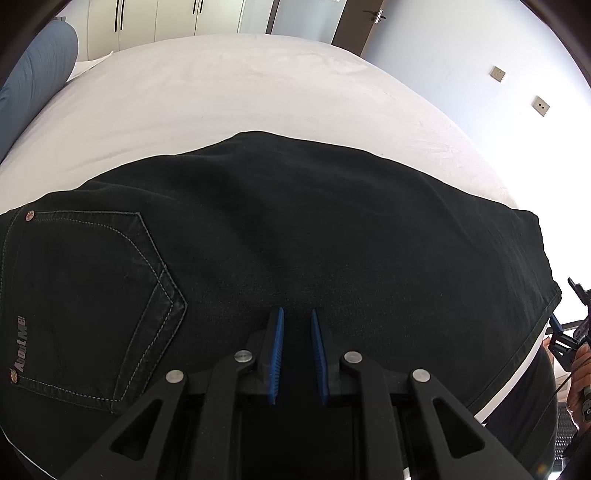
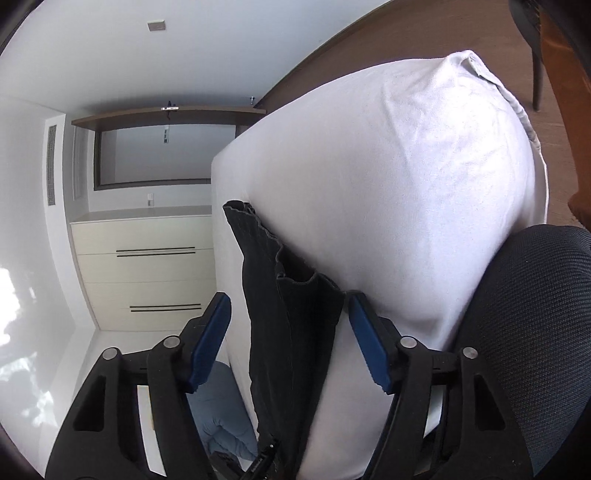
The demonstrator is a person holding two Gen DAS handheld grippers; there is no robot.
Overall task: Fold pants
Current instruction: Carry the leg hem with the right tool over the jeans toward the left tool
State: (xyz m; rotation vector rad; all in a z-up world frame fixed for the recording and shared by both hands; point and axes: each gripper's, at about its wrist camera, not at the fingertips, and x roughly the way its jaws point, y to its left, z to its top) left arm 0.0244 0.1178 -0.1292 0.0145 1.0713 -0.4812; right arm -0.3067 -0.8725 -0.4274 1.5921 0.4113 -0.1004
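Black jeans point(image 1: 295, 229) lie flat across a white bed point(image 1: 221, 92), their stitched back pocket point(image 1: 85, 295) at the left. My left gripper point(image 1: 297, 321) points steeply down at their near edge, its blue pads a narrow gap apart, and black cloth fills that gap. In the right wrist view, which is rolled sideways, the leg ends of the jeans point(image 2: 291, 325) hang over the bed's point(image 2: 406, 184) edge. My right gripper point(image 2: 288, 299) stands open around them, a blue pad on either side, neither pressing. It also shows past the hem as the right gripper point(image 1: 565, 314).
A blue-grey bundle of cloth point(image 1: 37, 77) lies at the bed's far left corner. Cream wardrobes point(image 1: 166, 18) and a dark door point(image 1: 358, 22) stand beyond. A black mesh chair point(image 2: 535, 332) is close beside the right gripper, with a cream cupboard point(image 2: 147, 266) opposite.
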